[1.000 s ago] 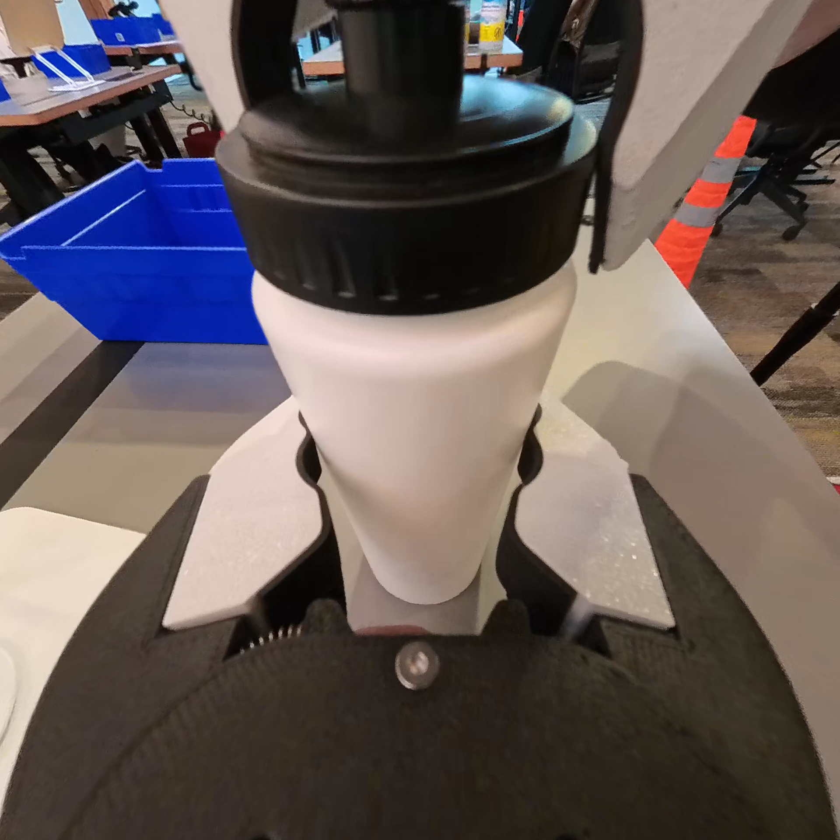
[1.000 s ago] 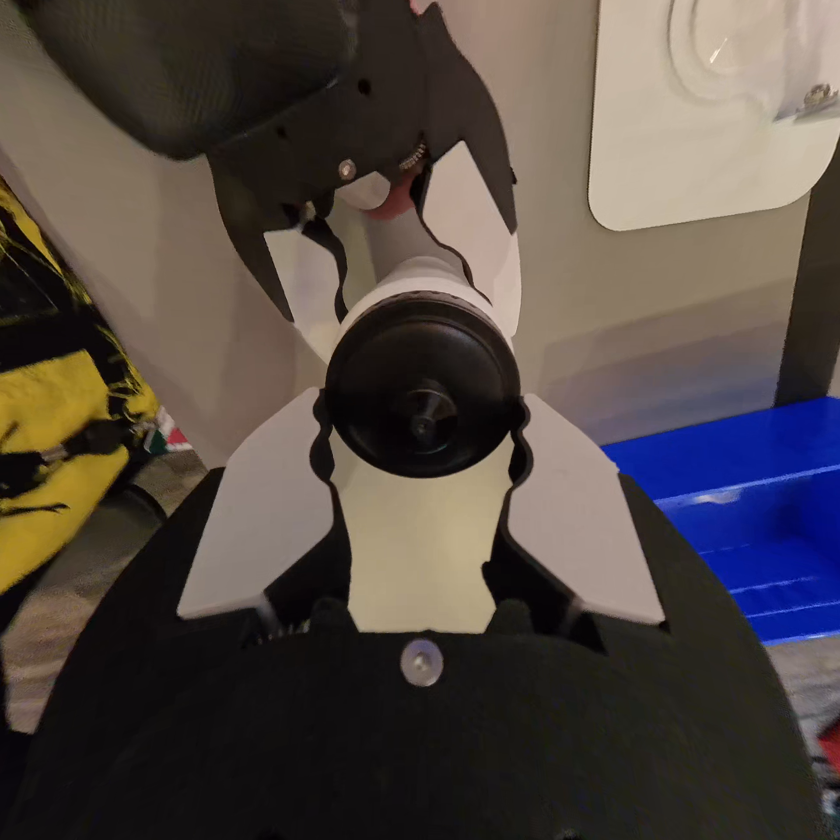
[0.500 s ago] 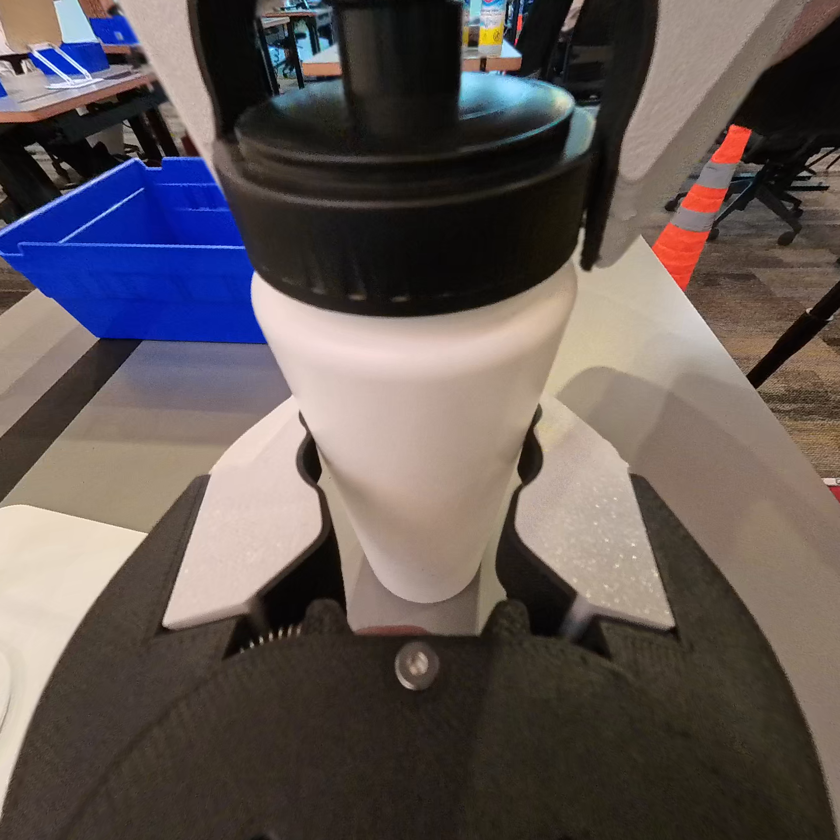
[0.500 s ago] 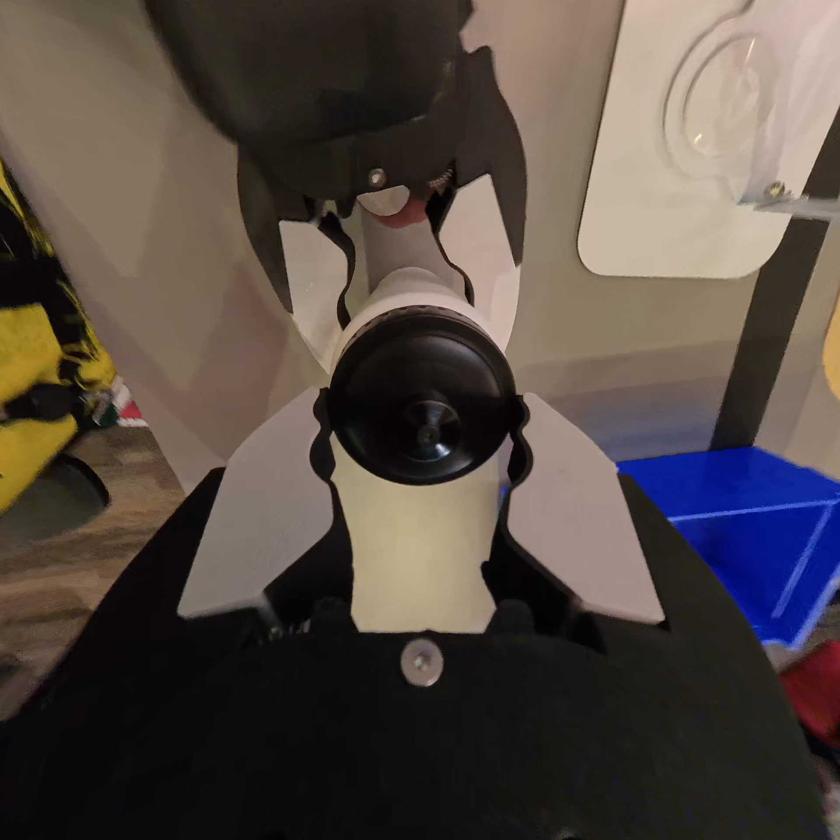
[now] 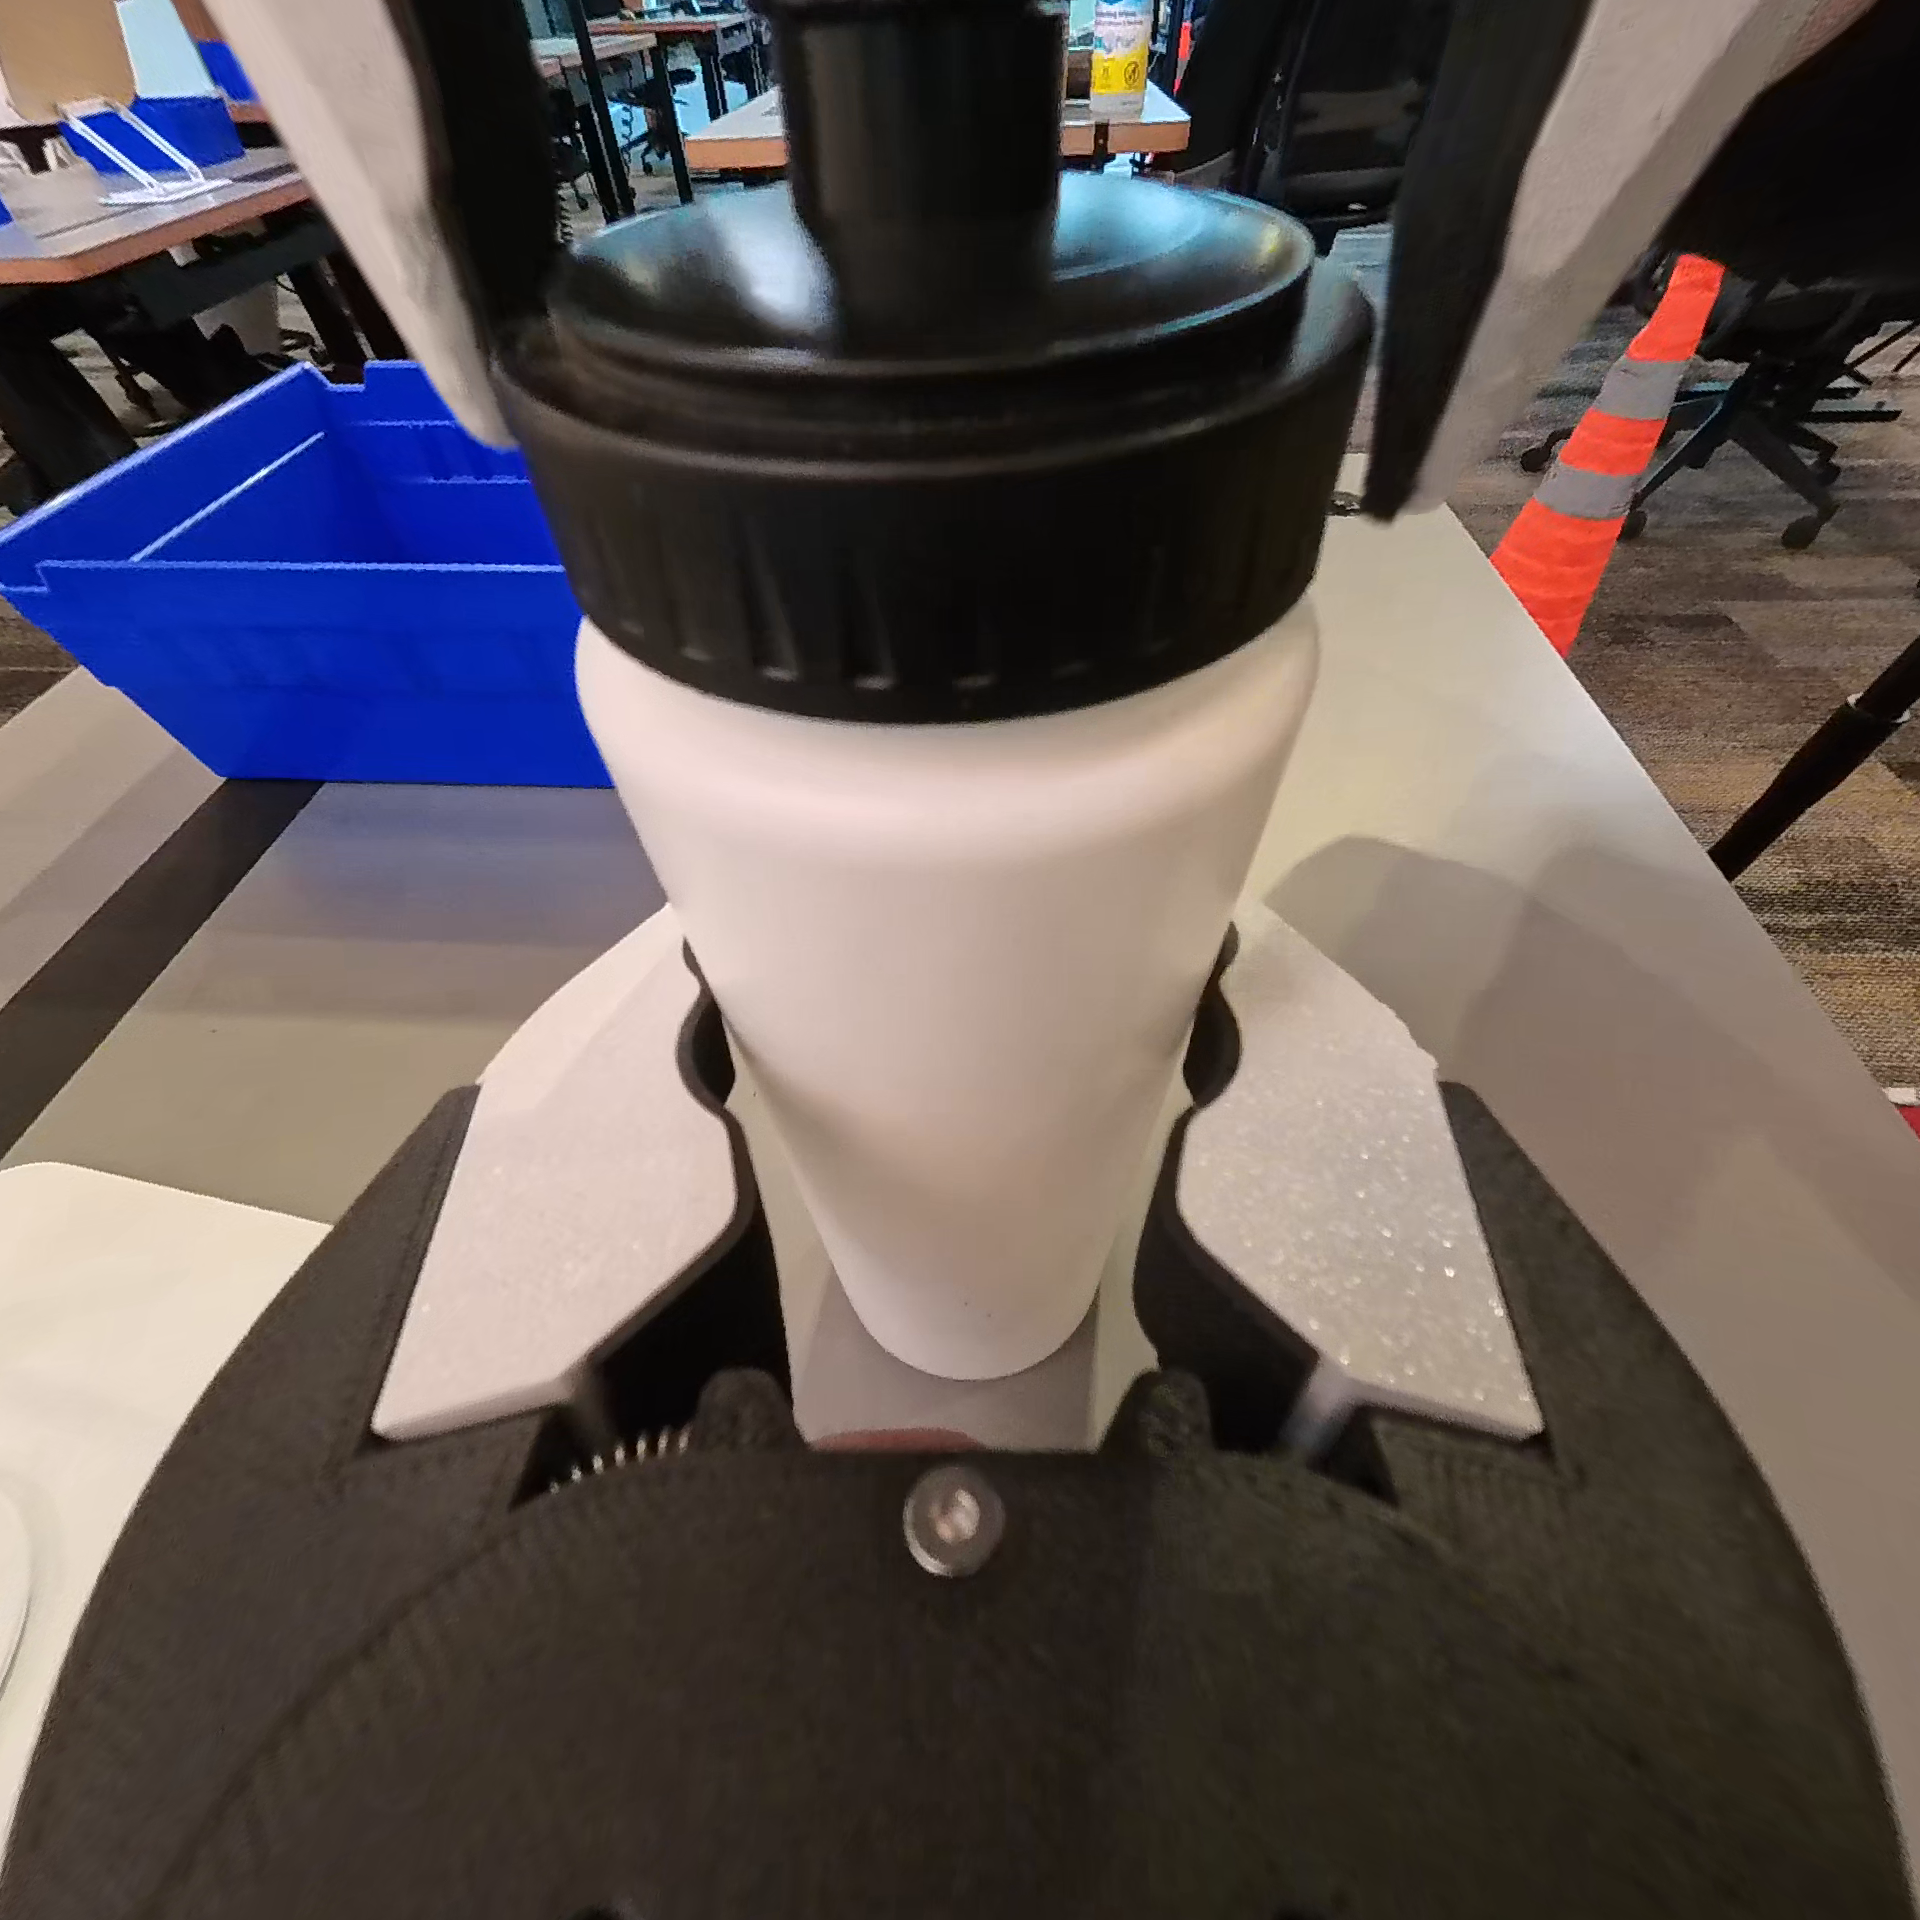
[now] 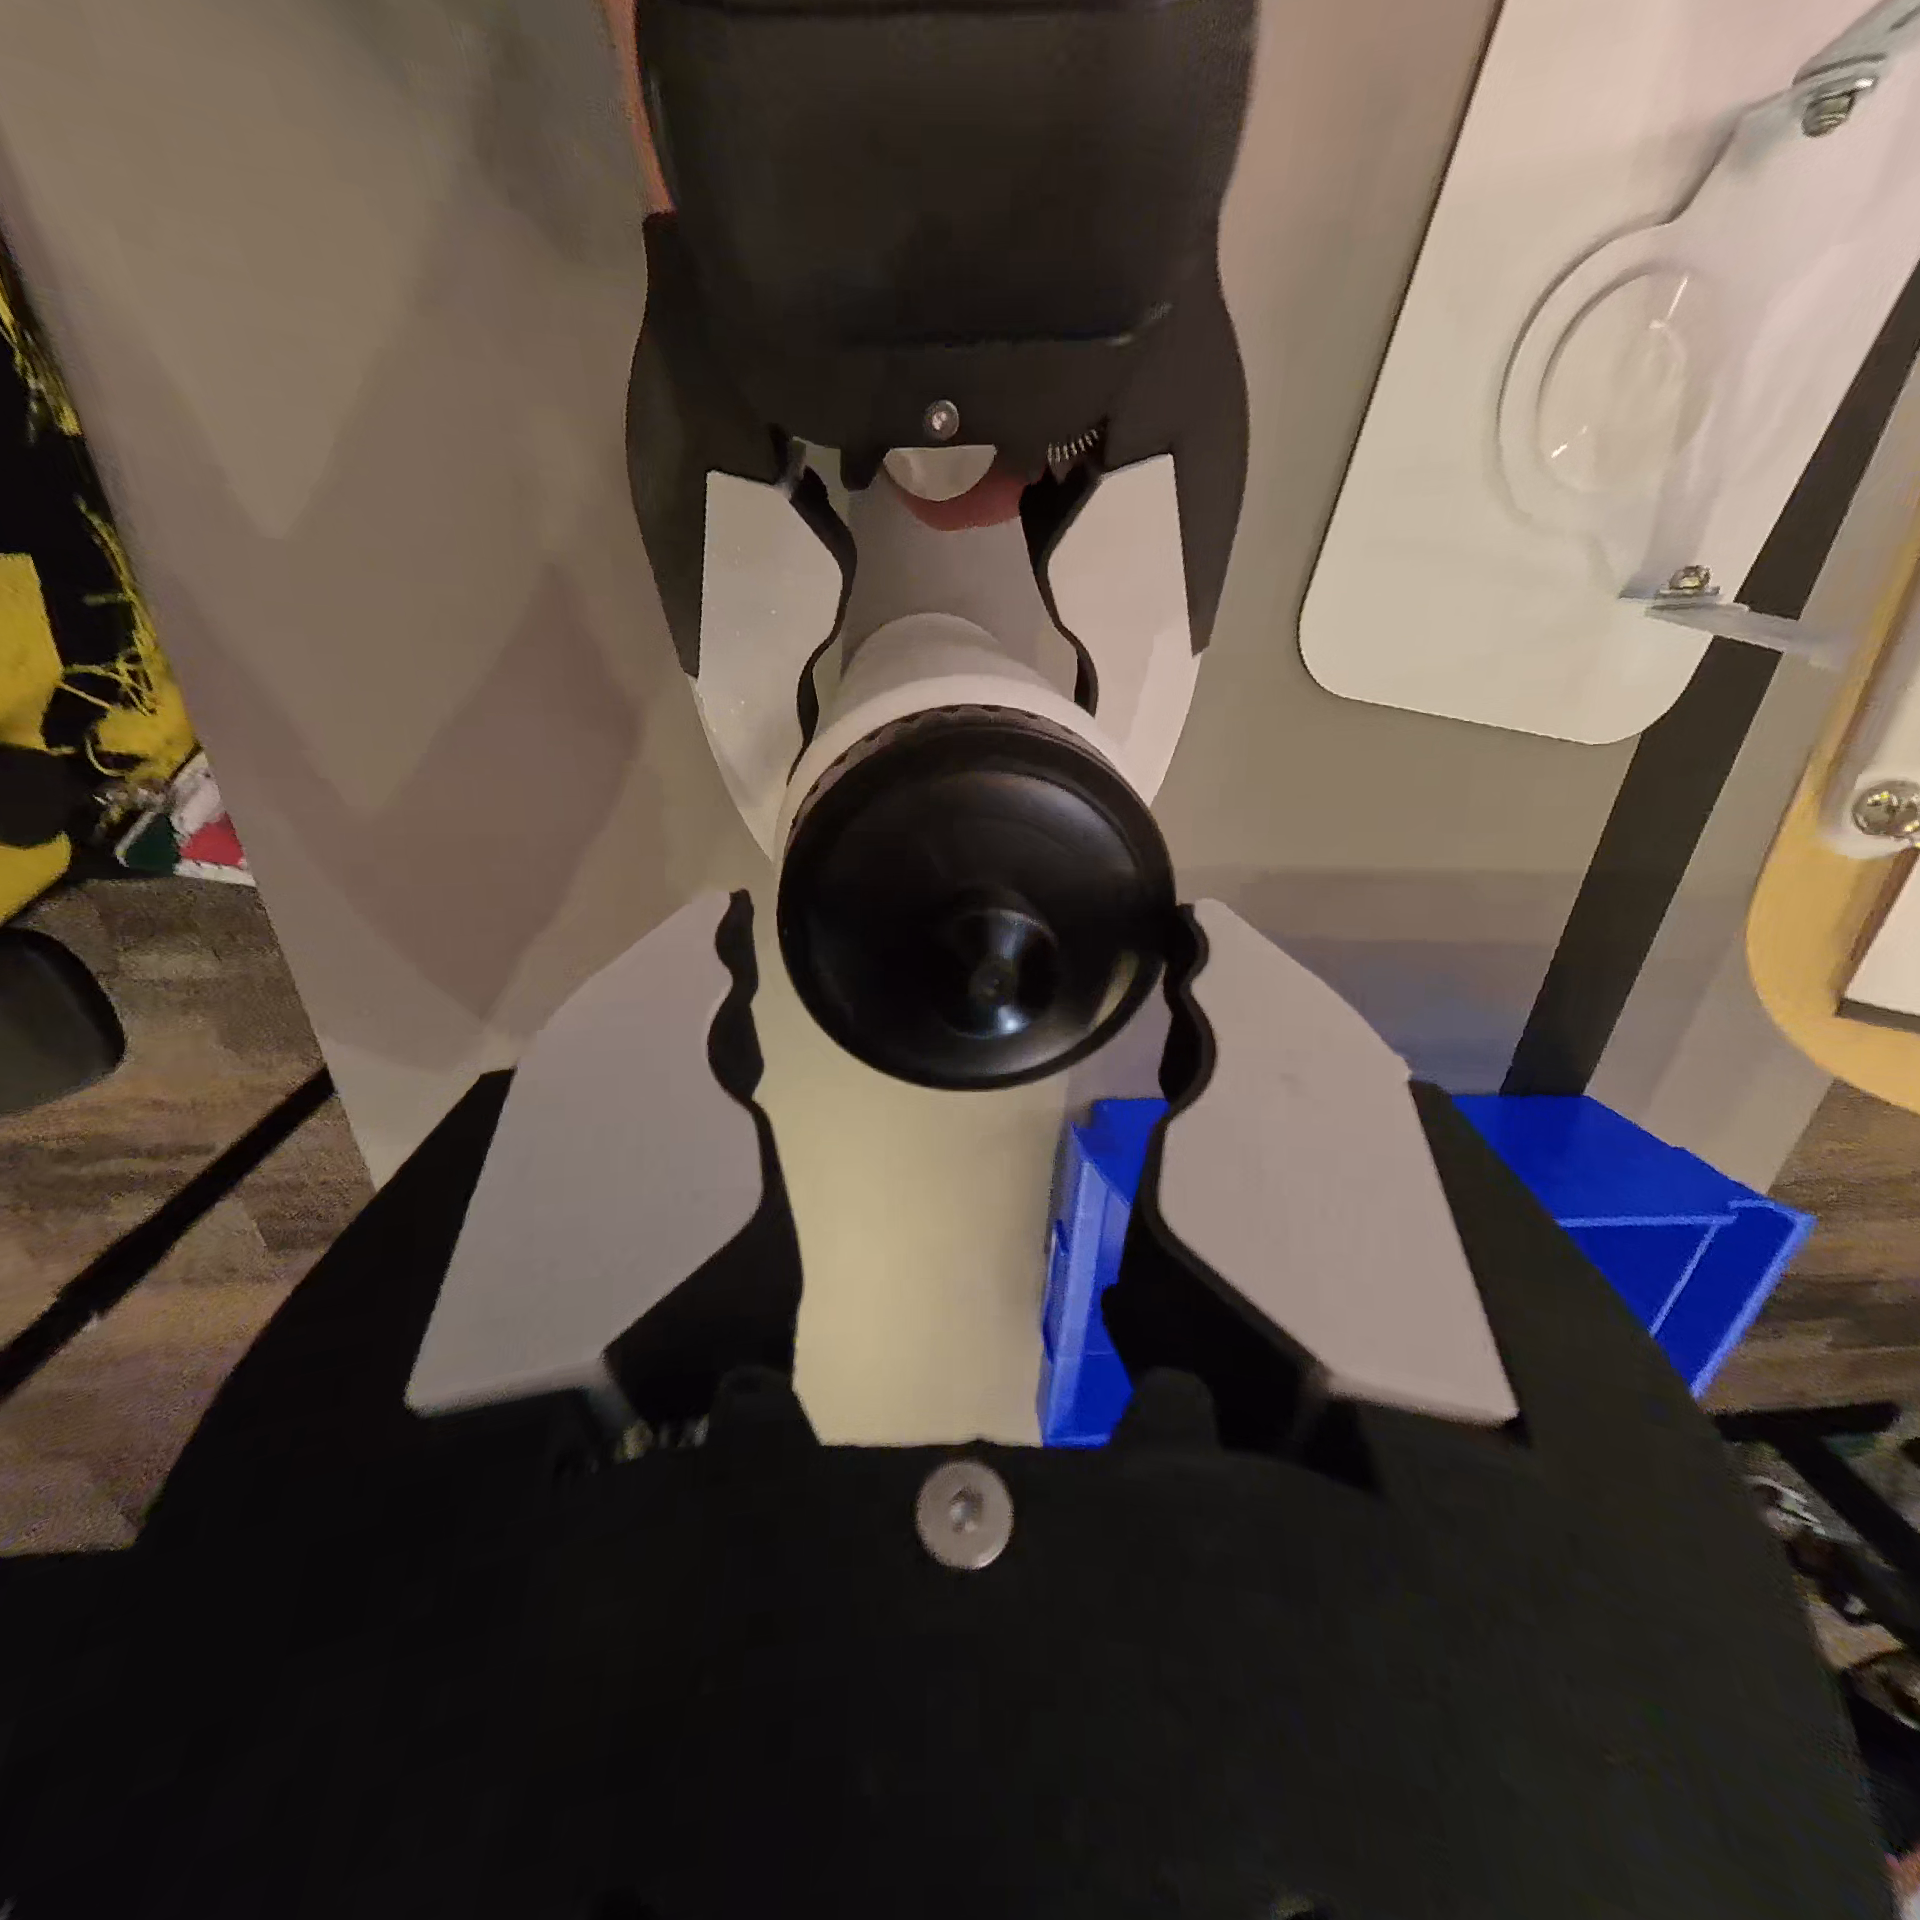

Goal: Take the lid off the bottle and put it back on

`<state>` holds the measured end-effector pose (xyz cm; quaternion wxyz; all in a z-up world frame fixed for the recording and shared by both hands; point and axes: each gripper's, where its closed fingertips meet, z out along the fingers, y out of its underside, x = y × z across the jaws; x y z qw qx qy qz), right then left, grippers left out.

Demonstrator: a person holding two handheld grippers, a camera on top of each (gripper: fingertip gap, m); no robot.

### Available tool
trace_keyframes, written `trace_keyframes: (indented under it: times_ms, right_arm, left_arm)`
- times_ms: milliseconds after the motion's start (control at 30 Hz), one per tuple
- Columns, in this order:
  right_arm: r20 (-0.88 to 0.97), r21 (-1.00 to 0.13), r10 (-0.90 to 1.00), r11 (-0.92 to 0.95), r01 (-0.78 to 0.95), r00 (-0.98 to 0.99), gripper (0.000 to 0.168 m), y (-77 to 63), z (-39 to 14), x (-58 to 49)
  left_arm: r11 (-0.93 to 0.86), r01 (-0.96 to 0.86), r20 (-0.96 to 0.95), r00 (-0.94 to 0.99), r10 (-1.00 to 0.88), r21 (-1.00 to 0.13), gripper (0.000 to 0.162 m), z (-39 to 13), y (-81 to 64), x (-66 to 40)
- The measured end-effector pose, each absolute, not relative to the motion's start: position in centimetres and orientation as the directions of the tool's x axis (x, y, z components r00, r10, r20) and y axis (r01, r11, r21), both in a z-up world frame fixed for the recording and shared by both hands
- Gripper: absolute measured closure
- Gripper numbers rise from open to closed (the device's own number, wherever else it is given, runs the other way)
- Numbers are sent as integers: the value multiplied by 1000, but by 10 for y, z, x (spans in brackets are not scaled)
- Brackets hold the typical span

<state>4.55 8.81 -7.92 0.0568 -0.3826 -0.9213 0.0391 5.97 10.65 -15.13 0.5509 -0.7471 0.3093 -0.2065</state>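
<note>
A white bottle with a black ribbed lid stands upright above the grey table. My left gripper is shut on the bottle's lower body. My right gripper comes from above and is shut on the lid, and its fingers flank the lid in the left wrist view. The right wrist view looks down on the lid's spout, with the bottle body and the left gripper's fingers beyond it. The lid sits on the bottle neck.
A blue bin stands at the table's far left and also shows in the right wrist view. A white board with a clear dome lies on the table. An orange cone stands on the floor to the right.
My right gripper has turned about the lid's axis, so the table and left gripper swing round in its view. The lid's ribs are blurred. The left gripper holds the bottle still.
</note>
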Motion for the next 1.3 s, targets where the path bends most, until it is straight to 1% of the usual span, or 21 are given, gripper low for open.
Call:
trace_keyframes:
  times_ms: [67,167,267,333,467,567,667,800,933,1033,1100,1200,1300]
  right_arm:
    - [92,-85,689,724,684,-719,94,91,-84,45]
    - [79,-102,720,693,713,-689,94,91,-84,45]
    - [38,-155,831,554,818,-555,93,90,-84,41]
    - [24,-167,880,471,866,-474,93,90,-85,41]
    - [47,-138,865,501,854,-500,92,89,-85,47]
    - [38,-129,825,563,816,-564,82,89,-85,50]
    - [61,-120,768,640,759,-638,82,89,-85,50]
    - [98,-90,715,699,709,-692,90,93,-88,46]
    - [81,-103,747,665,740,-660,92,93,-90,46]
    - [29,-129,843,535,835,-536,92,93,-90,46]
    - [6,-143,867,493,858,-497,91,91,-92,46]
    - [5,-140,861,505,852,-509,91,91,-93,49]
    - [22,-128,831,554,823,-556,91,93,-94,50]
  left_arm:
    - [-202,-235,-33,724,-689,-951,76,-151,107,60]
    - [-203,-233,-30,724,-689,-951,76,-151,107,60]
    - [-209,-215,-13,727,-687,-954,76,-151,107,58]
    - [-208,-217,-15,724,-690,-954,76,-151,107,58]
    - [-202,-234,-31,723,-690,-951,76,-151,107,61]
    - [-201,-230,-29,723,-690,-952,76,-151,107,60]
    - [-201,-227,-27,722,-691,-953,75,-151,107,60]
    - [-200,-226,-26,722,-692,-953,76,-151,107,61]
    - [-200,-224,-24,721,-693,-954,76,-151,106,60]
    - [-206,-215,-14,724,-690,-955,76,-151,107,59]
    - [-201,-219,-19,720,-694,-955,76,-151,106,59]
    - [-200,-226,-26,723,-690,-953,76,-151,107,61]
    - [-200,-224,-25,722,-691,-954,76,-151,107,61]
